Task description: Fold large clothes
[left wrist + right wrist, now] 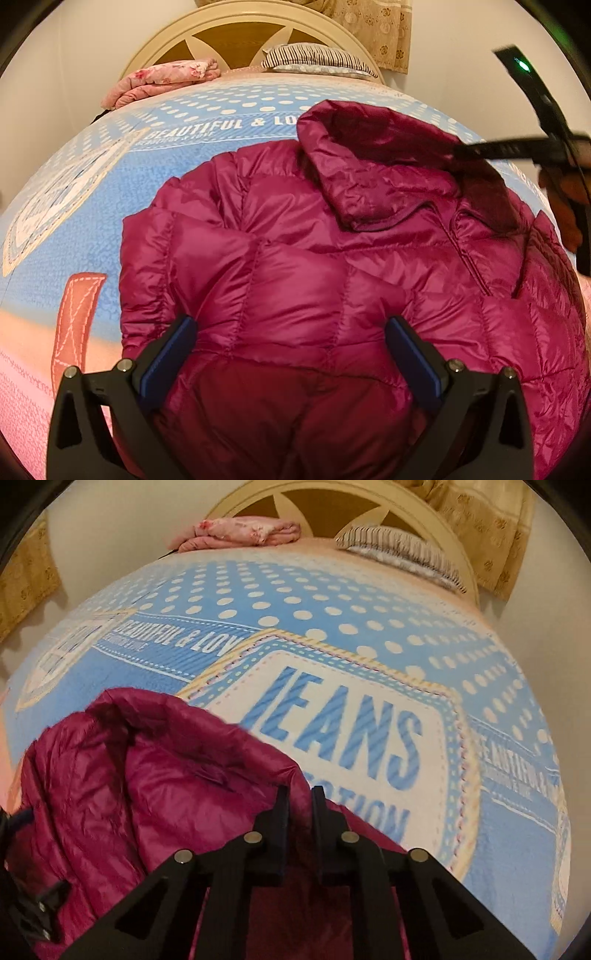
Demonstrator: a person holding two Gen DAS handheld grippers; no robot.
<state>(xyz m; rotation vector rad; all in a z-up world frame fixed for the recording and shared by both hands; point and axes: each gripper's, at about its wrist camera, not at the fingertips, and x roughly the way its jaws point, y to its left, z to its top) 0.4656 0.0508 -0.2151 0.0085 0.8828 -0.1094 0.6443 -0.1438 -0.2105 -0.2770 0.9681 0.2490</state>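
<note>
A magenta quilted puffer jacket [295, 258] lies spread on the bed, its hood [369, 177] turned up toward the headboard. My left gripper [291, 322] is open, its blue-padded fingers straddling the jacket's lower part without pinching it. In the left wrist view my right gripper [460, 151] comes in from the right, its tips on the hood's rim. In the right wrist view the right gripper [300, 799] is shut, with a fold of the hood [147, 775] between its narrow fingers.
The bed carries a blue dotted blanket [332, 627] with large lettering. A folded pink quilt [162, 79] and a striped pillow [317, 57] lie by the cream headboard [236, 33]. A person's hand [565, 206] holds the right gripper at the right edge.
</note>
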